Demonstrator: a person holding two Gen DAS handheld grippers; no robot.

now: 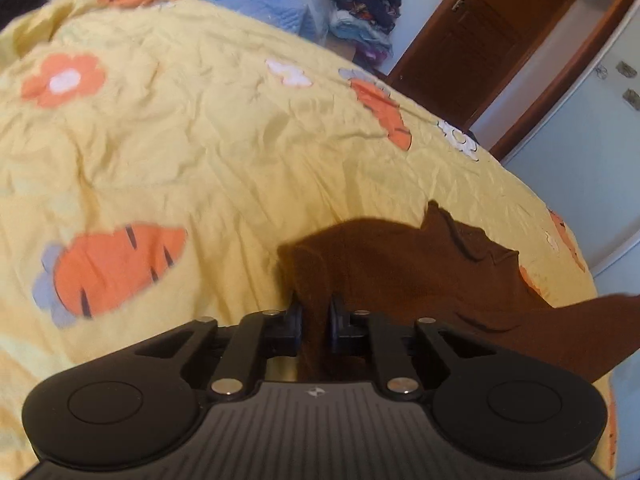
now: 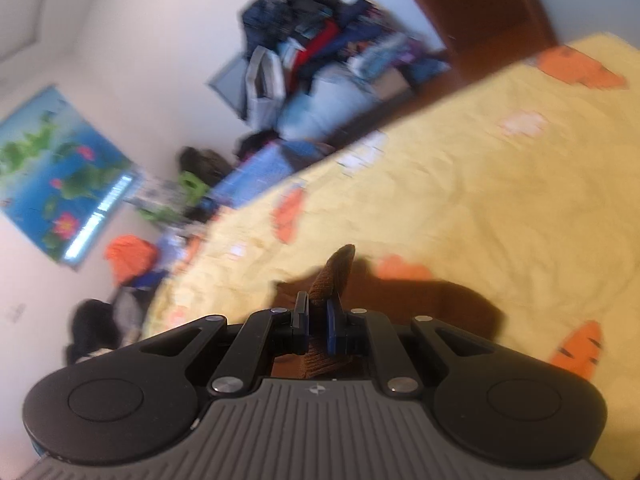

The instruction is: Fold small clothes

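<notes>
A yellow bedspread (image 1: 224,152) printed with carrots and flowers is seen covering the bed and is taken as the landmark. In the left wrist view four orange carrot prints are counted in full on it, with more cut off at its edges; an exact total cannot be given.

Beyond the far edge of the bedspread, one large pile of clothes (image 2: 320,40) is noted against the wall, with a second, smaller heap (image 2: 132,264) lower along the same edge in the right wrist view. That view is blurred, and the items cannot be counted. One wooden door (image 1: 492,36) is seen past the bedspread's far right corner, and one poster (image 2: 60,176) of lotus flowers hangs on the wall behind the clutter. The middle of the bedspread is unobstructed.

One brown garment (image 1: 400,264) is found on the near part of the bedspread, partly lifted off it.

The left gripper (image 1: 316,316) is closed, a fold of the brown garment being pinched between its pads. The right gripper (image 2: 318,324) is likewise closed on a ribbed corner of the same garment, which stands up past the fingertips.
</notes>
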